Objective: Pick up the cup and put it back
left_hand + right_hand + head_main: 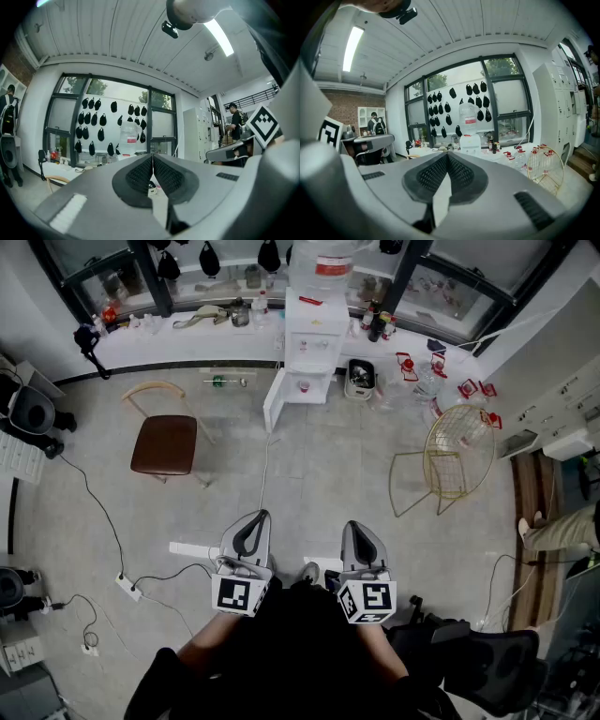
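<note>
Grey floor point(309, 474) across most of the head view. Along the far window wall, long white counter point(178, 341), crowded with small clutter: bottles, bags, odd bits, none readable at this size. Against its middle, white cabinet point(315, 343) with a water bottle point(322, 263) on top, lower door swung open. Out on the floor, brown-seated chair point(165, 444) to the left, gold wire chair point(457, 457) to the right, well apart from each other.

Low in the head view, just above the lap, both tools side by side, far from the counter. Left hand-held gripper point(152, 157): pads pressed flat together, nothing between them. Right hand-held gripper point(447, 154): likewise closed at the tips, nothing held. Both pointed out toward the window wall, not down at any object.

Cup: not found with any certainty. Possibly among the clutter on the counter or beside the cabinet, but too small to pick out. Not in either tool, not near either one.

Progress, as a judgement: nothing of the pick-up under way here. No approach, no grasp, no carry. Either everything left to do (cross to the counter, open the jaws, take, lift, set back), or everything finished with the cup back in place. Impossible to tell which from this moment alone.
</note>
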The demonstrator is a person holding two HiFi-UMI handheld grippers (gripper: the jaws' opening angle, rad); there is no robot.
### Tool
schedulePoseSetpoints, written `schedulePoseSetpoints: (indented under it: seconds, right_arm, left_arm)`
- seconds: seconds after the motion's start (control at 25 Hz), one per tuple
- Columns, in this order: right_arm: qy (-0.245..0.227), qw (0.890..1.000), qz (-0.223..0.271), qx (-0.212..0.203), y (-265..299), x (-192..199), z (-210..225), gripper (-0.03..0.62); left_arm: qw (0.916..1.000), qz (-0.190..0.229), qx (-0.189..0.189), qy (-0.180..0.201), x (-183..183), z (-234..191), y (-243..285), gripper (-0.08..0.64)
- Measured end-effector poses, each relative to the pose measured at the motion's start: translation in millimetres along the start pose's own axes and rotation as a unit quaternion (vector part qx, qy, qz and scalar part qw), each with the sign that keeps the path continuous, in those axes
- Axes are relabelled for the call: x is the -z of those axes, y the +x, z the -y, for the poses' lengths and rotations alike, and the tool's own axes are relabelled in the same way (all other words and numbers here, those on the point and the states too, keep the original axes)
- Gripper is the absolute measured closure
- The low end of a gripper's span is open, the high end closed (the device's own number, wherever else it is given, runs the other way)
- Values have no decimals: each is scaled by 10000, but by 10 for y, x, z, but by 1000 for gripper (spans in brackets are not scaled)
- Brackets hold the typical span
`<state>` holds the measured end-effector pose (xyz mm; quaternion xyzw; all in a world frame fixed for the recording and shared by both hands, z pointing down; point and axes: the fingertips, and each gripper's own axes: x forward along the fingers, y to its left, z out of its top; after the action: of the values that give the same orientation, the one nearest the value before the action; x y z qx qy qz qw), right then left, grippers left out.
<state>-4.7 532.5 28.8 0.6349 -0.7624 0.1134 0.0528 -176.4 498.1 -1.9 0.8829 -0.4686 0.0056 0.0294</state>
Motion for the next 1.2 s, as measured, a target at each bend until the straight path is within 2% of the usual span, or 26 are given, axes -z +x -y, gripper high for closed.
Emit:
schedulePoseSetpoints:
  seconds: [0.4, 0.6, 0.84, 0.88, 0.92, 0.96, 1.2]
  right_arm:
    - [14, 10000, -2, -4, 5, -17, -8, 598]
    - [305, 9994, 160, -38, -8, -67, -10, 598]
    - [241, 9995, 168, -79, 40, -62, -51, 597]
    - [238, 9996, 166, -66, 50, -66, -58, 598]
    - [233, 9996, 164, -55, 57, -66, -65, 597]
    - [226, 9996, 161, -46, 63, -63, -72, 597]
    - [181, 9997, 147, 30, 102, -77, -148, 597]
  left_arm:
    - [10000, -5, 7, -57, -8, -2, -1, 552]
    - [10000, -30, 0, -69, 2, -6, -15, 552]
    - [9999, 74, 116, -57, 11, -20, -16, 551]
    - [9998, 82, 139, -69, 24, -30, -11, 531]
    - [9998, 75, 145, -102, 38, -43, -2, 427]
    - [9998, 51, 145, -133, 54, -57, 4, 353]
    - [9996, -54, 190, -198, 95, -150, -19, 348]
